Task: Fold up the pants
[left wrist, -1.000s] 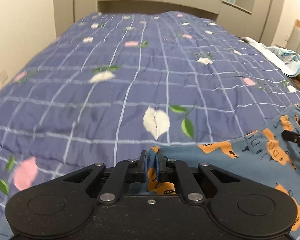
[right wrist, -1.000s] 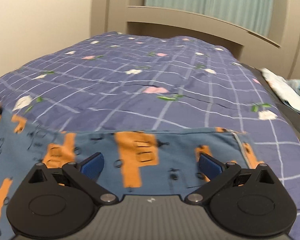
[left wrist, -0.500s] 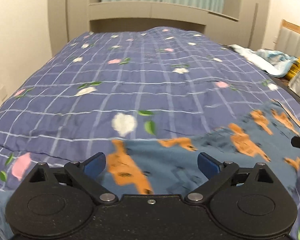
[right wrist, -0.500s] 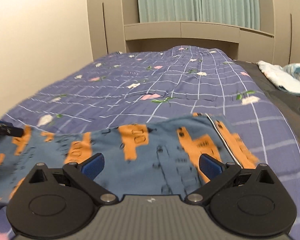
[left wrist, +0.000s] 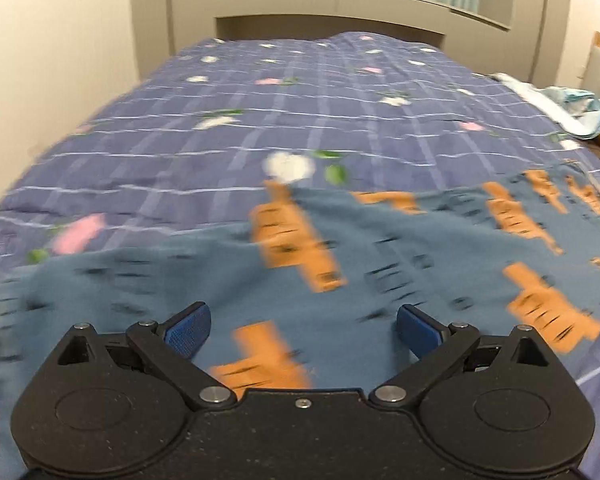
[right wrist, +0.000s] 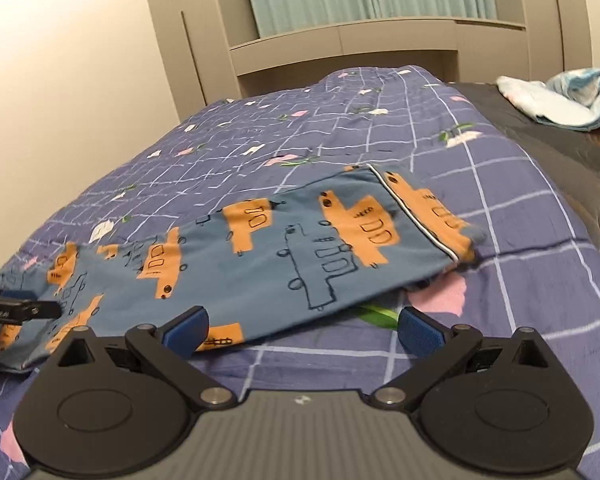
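Note:
Blue pants with orange vehicle prints (right wrist: 284,256) lie flat on the bed, stretched left to right, with a white-piped hem at the right end. My right gripper (right wrist: 302,326) is open and empty, just off the pants' near edge. My left gripper (left wrist: 303,326) is open and empty above the pants (left wrist: 380,260); that view is motion-blurred. A tip of the left gripper (right wrist: 20,308) shows at the left edge of the right wrist view, over the pants' left end.
The bed has a purple checked quilt with flowers (right wrist: 340,120). A beige headboard (left wrist: 340,12) and green curtain stand behind. Crumpled white and blue cloth (right wrist: 560,96) lies on a dark surface at the right. A wall runs along the left.
My left gripper opened and let go of the pants' edge. Both grippers drew back toward the near side; the pants now lie flat on the quilt.

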`<state>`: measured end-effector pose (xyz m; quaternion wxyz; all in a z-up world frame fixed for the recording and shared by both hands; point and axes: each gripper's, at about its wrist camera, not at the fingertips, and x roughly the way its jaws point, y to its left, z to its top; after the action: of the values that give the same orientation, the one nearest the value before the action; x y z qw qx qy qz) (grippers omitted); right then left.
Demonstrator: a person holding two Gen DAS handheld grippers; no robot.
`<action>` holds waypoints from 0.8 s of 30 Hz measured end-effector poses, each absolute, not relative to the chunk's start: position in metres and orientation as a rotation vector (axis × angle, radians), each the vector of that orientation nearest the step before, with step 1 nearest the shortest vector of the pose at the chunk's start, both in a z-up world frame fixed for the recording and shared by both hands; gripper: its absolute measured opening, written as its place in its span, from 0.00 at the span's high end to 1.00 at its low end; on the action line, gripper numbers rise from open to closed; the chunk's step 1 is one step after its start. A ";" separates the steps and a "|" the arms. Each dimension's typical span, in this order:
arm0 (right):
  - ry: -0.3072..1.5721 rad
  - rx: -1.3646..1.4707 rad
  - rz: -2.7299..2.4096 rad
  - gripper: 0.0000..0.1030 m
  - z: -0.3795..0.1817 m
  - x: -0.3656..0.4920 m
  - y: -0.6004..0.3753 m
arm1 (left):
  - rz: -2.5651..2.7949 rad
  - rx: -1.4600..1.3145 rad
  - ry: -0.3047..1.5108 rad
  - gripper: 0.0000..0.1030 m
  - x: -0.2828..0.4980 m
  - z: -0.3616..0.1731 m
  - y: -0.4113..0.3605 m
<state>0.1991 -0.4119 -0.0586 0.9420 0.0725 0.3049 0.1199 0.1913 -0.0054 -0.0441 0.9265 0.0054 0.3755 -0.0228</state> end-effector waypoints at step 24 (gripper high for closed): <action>0.650 0.322 0.202 0.00 -0.055 0.216 -0.451 | 0.027 -0.135 0.693 0.01 0.199 -0.007 0.010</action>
<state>0.2158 -0.4514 -0.0547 0.9299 0.1573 0.3175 0.0987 0.1991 0.0101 -0.0074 0.9382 -0.0659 0.3395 0.0133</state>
